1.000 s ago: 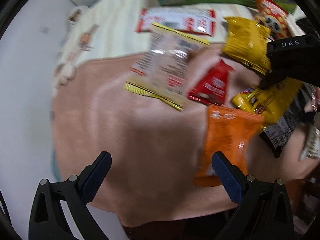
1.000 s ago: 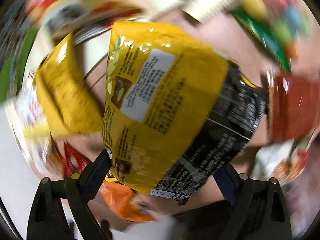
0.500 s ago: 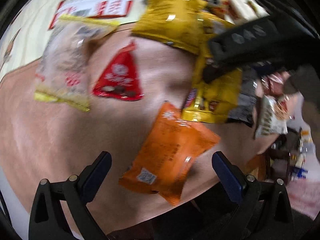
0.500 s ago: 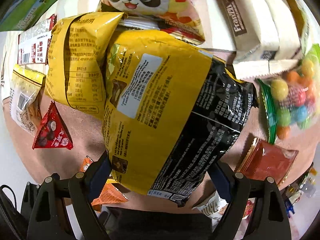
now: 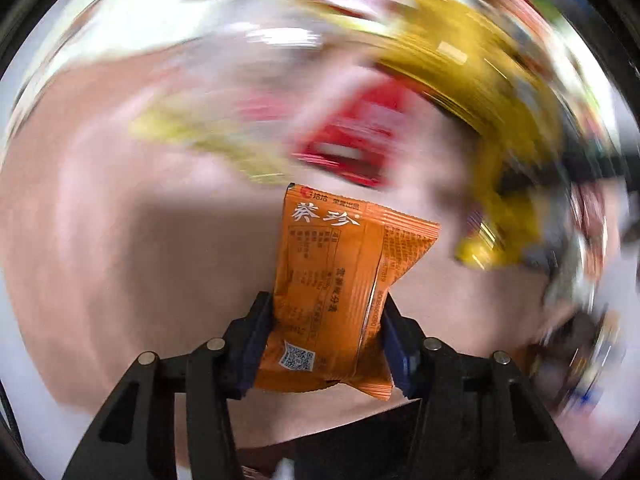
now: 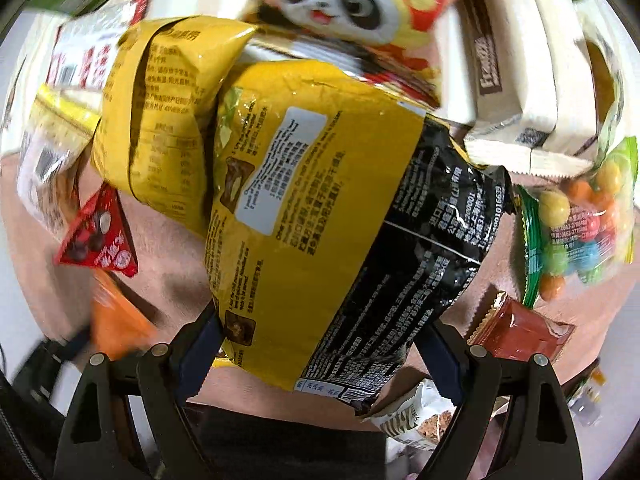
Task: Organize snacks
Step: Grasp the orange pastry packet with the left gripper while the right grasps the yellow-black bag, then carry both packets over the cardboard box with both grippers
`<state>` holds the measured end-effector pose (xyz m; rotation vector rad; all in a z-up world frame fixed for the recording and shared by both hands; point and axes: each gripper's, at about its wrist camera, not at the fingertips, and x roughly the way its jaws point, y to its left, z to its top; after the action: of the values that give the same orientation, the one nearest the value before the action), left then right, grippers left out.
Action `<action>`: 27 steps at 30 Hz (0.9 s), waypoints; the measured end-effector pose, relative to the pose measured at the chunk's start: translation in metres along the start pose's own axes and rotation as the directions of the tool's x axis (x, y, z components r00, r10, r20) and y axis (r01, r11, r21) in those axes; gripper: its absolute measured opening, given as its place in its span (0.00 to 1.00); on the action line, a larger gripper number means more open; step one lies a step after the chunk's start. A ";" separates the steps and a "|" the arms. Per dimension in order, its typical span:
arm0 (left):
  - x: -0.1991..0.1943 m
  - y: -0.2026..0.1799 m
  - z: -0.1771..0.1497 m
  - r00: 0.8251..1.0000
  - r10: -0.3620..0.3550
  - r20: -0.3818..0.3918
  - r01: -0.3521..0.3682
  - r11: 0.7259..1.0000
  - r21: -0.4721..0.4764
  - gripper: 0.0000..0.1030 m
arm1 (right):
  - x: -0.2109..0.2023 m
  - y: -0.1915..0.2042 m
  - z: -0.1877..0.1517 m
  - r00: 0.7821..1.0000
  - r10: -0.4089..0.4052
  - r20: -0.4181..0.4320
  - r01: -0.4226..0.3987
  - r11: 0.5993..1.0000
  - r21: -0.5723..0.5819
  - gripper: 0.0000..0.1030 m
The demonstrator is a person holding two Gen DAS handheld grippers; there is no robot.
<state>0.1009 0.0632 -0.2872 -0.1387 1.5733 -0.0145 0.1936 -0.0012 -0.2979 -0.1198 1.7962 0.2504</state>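
My left gripper (image 5: 326,340) is shut on an orange snack packet (image 5: 340,280) and holds it upright above the pink cloth (image 5: 120,240). The scene behind it is blurred by motion. My right gripper (image 6: 320,356) is shut on a large yellow-and-black snack bag (image 6: 320,220), which fills the middle of the right wrist view. The orange packet also shows blurred at the lower left of that view (image 6: 116,324).
Around the big bag lie a yellow bag (image 6: 160,96), a red triangular packet (image 6: 100,236), a panda-print bag (image 6: 352,4), white boxes (image 6: 532,92), a bag of coloured candy balls (image 6: 580,216), a red-brown packet (image 6: 520,328) and a white packet (image 6: 412,416).
My left gripper has shut on the orange packet and lifted it; it lay loose on the cloth before. The right gripper keeps hold of the yellow-and-black bag and has shifted slightly.
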 end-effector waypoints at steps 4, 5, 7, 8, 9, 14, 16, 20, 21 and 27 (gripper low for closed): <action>0.000 0.030 0.002 0.999 -0.035 0.005 0.035 0.987 -0.158 0.50 | 0.004 0.022 -0.016 0.998 -0.056 0.022 0.058 0.988 -0.140 0.88; 0.004 0.029 0.002 0.999 -0.046 -0.011 0.044 0.986 -0.160 0.50 | 0.007 0.031 -0.022 0.997 -0.073 0.020 0.075 0.978 -0.193 0.88; 0.009 0.028 0.005 0.999 -0.045 -0.029 0.040 0.988 -0.152 0.53 | 0.013 0.040 -0.030 0.996 -0.091 0.010 0.091 0.966 -0.243 0.89; 0.012 0.025 0.005 0.999 -0.038 -0.036 0.033 0.990 -0.136 0.55 | 0.015 0.042 -0.034 0.996 -0.087 0.017 0.089 0.966 -0.245 0.92; 0.017 0.021 0.003 0.999 -0.031 -0.039 0.026 0.992 -0.127 0.55 | 0.015 0.041 -0.036 0.997 -0.076 0.030 0.081 0.969 -0.233 0.96; 0.029 0.007 0.000 0.999 -0.021 -0.039 0.016 0.992 -0.122 0.56 | 0.021 0.021 -0.042 0.999 0.016 0.051 -0.012 0.997 -0.077 0.98; 0.033 0.010 0.006 0.999 -0.023 -0.034 0.018 0.991 -0.130 0.56 | 0.023 0.014 -0.044 0.997 0.029 0.070 -0.028 0.999 -0.024 0.98; 0.021 0.037 0.005 1.000 -0.016 -0.010 0.014 0.990 -0.142 0.56 | 0.035 -0.009 -0.043 0.995 0.058 0.087 -0.067 0.992 0.104 0.98; 0.016 0.052 0.013 1.000 -0.012 -0.005 0.011 0.990 -0.142 0.56 | 0.035 -0.012 -0.046 0.994 0.061 0.093 -0.072 0.990 0.122 0.95; 0.010 0.050 0.016 1.000 -0.020 0.004 0.020 0.972 -0.236 0.56 | 0.031 -0.024 -0.062 0.992 0.045 0.119 -0.060 0.990 0.125 0.86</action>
<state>0.1131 0.1129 -0.3021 -0.3411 1.5684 0.1575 0.1325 -0.0372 -0.3163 0.0331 1.6957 0.1754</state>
